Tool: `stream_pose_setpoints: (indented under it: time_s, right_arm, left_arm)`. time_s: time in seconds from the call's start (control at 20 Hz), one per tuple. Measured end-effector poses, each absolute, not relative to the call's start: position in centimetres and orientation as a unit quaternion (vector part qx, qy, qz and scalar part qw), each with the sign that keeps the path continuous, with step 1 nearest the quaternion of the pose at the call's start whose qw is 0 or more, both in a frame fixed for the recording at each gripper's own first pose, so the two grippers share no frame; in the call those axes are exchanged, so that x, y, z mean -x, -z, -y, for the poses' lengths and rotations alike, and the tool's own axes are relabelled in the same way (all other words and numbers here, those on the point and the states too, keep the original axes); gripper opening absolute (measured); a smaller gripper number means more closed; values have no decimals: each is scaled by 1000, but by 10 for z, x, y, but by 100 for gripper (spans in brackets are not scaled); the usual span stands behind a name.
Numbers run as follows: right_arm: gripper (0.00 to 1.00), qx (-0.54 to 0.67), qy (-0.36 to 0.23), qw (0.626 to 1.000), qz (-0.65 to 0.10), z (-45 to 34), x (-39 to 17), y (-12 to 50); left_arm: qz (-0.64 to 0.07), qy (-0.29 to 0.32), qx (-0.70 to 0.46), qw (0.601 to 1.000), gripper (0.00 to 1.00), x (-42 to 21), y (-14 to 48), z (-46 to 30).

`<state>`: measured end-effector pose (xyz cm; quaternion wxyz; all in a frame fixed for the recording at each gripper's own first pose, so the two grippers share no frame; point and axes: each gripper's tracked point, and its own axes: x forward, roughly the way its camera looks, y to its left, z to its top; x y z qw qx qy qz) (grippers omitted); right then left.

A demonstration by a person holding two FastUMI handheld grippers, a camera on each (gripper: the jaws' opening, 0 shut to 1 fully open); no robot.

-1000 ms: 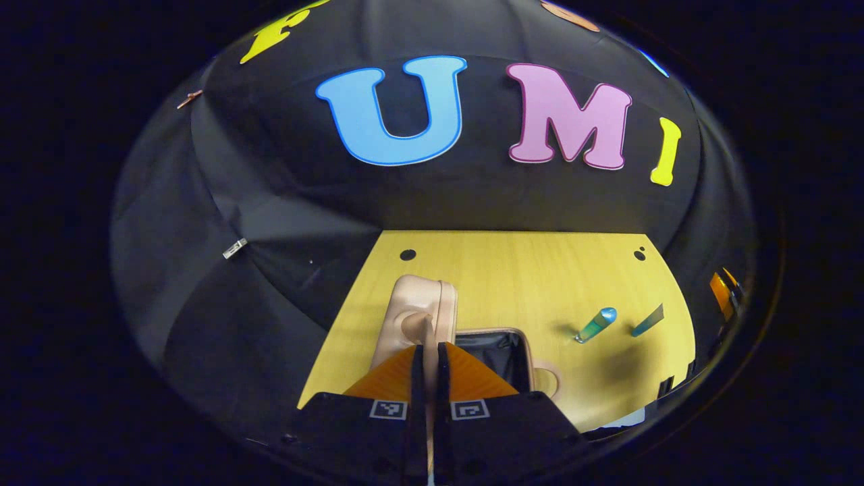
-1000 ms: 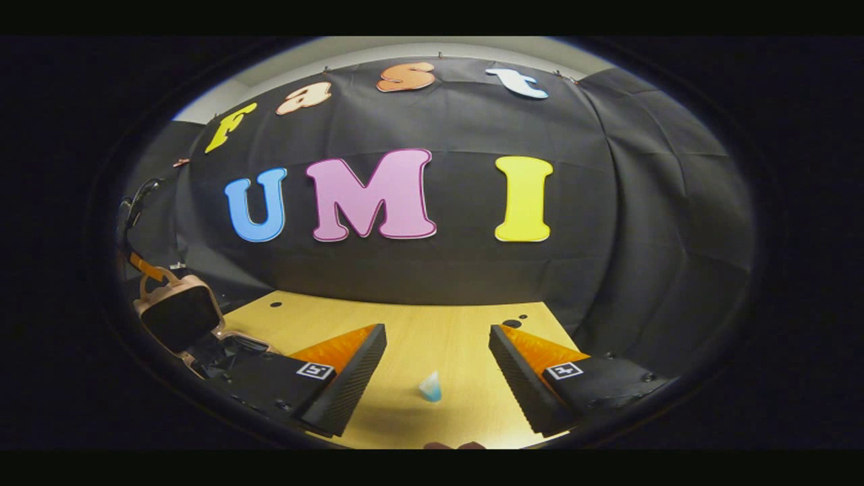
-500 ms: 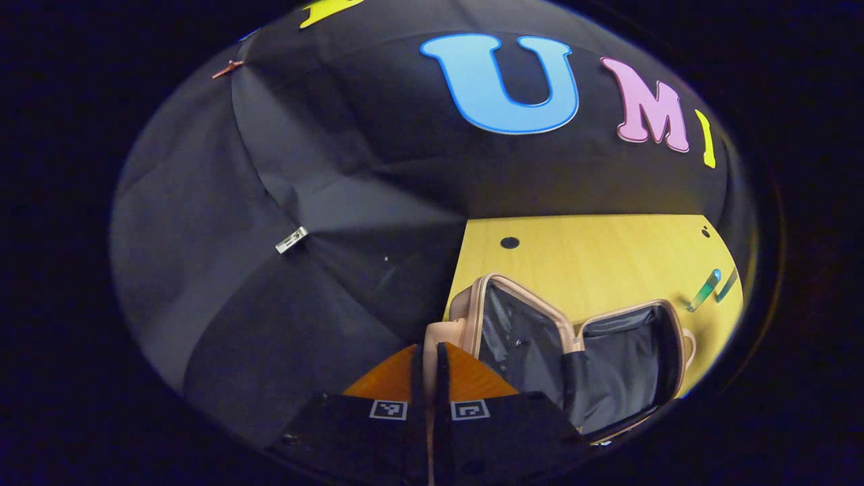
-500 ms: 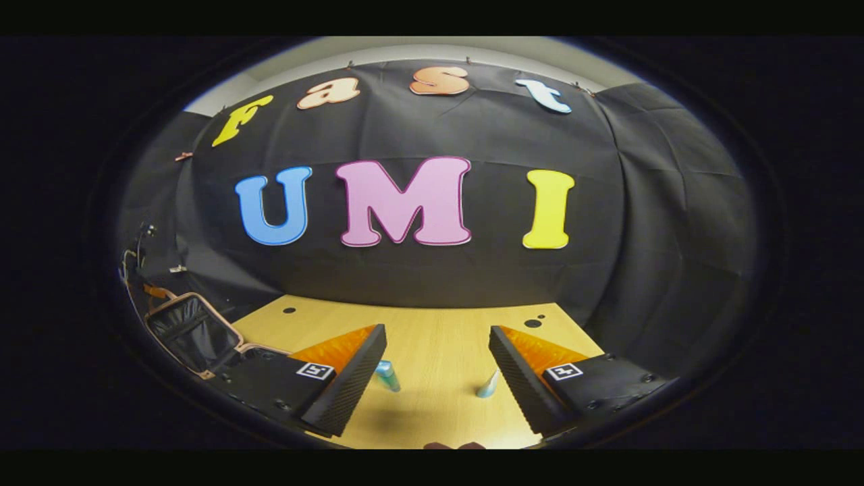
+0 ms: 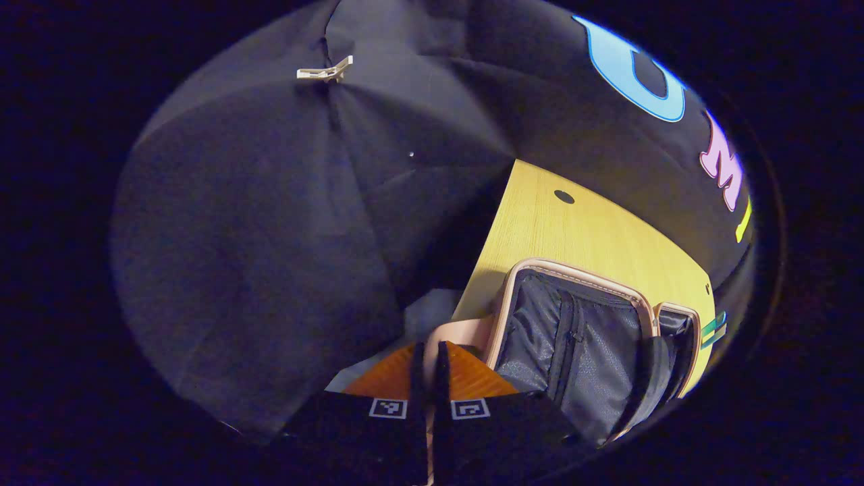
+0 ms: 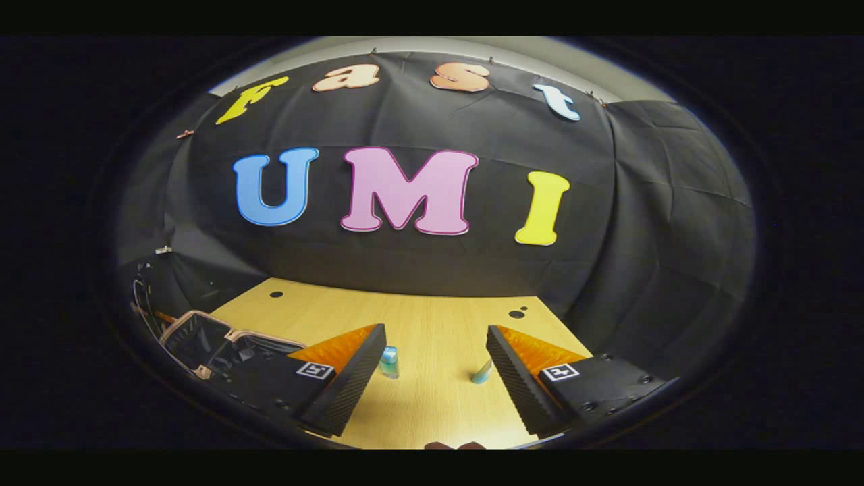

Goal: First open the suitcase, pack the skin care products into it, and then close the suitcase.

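- Since one second ago the suitcase lid (image 5: 560,337) has swung from near-upright to laid well open; its dark lined interior now faces the left gripper view, and the camera has rolled and dropped with it.
- Left gripper (image 5: 428,354): fingers drawn together on a pale strap-like part of the suitcase (image 5: 459,332) that runs between them — judged to be the lid's handle or pull tab, though which part cannot be told.
- Suitcase position: at the left near corner of the wooden table (image 5: 580,229), both halves spread, pinkish trim around each. In the right gripper view the opened case (image 6: 202,334) lies far left, beside the right gripper's own left finger.
- Right gripper (image 6: 435,361): fingers wide apart, holding nothing, poised low over the table.
- Skin care products: two small teal tubes stand or lean on the table between the parted fingers — one (image 6: 389,360) just beside the left finger, the other (image 6: 482,371) just beside the right finger. Both are well apart from the suitcase.
- A teal item (image 5: 713,329) at the far edge of the left gripper view, past the case, is likely one of those tubes; too small to confirm.
- Assessment: the opening step appears complete or nearly so. Packing has not begun — no product is seen inside the case.
- Next requirement, as judged: release the strap, then have the right gripper close on one tube and carry it leftward to the open half.
- Risk: the tubes are slim and may tip if a finger nudges them before closing.
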<state>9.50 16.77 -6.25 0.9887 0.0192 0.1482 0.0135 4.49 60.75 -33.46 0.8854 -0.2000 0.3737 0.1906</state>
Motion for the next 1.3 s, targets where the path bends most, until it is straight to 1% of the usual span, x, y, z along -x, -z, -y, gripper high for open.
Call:
stream_pose_setpoints:
  time_s: [0.05, 0.1, 0.15, 0.2, 0.25, 0.3, 0.4, 0.45, 0.65, 0.7, 0.8, 0.95, 1.1, 1.2, 1.3]
  right_arm:
    - [95, -15, -13, 989, -148, -169, -92, 62]
    - [96, -12, -13, 989, -149, -171, -91, 63]
    - [96, -10, -13, 989, -149, -172, -90, 65]
    - [96, -10, -15, 988, -150, -175, -89, 66]
    - [97, -10, -16, 988, -151, -177, -88, 67]
    - [97, -10, -17, 988, -151, -178, -88, 67]
    - [96, -9, -22, 988, -150, -180, -88, 70]
    - [97, -9, -25, 988, -150, -183, -89, 72]
    - [97, -5, -42, 987, -152, -190, -93, 80]
    - [96, -6, -47, 987, -151, -191, -94, 81]
    - [97, -13, -54, 986, -156, -193, -98, 89]
    - [96, -19, -61, 986, -156, -189, -103, 97]
    - [97, -10, -47, 988, -150, -171, -104, 104]
    - [96, 6, -41, 989, -139, -158, -108, 108]
    - [96, 5, -45, 988, -148, -149, -112, 121]
  left_arm:
    - [-368, -192, 195, 889, 10, -46, 335, -610]
    - [-366, -200, 188, 889, 12, -44, 335, -614]
    - [-367, -208, 178, 889, 21, -41, 336, -617]
    - [-361, -217, 169, 891, 28, -40, 333, -622]
    - [-346, -219, 162, 898, 44, -41, 325, -627]
    - [-318, -224, 152, 909, 48, -43, 310, -632]
    - [-264, -237, 115, 928, 77, -43, 273, -641]
    - [-240, -239, 95, 936, 95, -41, 252, -640]
    - [-165, -209, 62, 962, 96, -39, 176, -587]
    - [-150, -188, 72, 968, 96, -39, 158, -564]
    - [-135, -114, 88, 980, 96, -53, 138, -491]
    - [-125, -54, 79, 988, 96, -74, 120, -396]
    - [-115, 5, 83, 990, 96, -89, 101, -301]
    - [-121, 45, 80, 988, 96, -99, 102, -236]
    - [-131, 71, 69, 986, 96, -105, 113, -175]
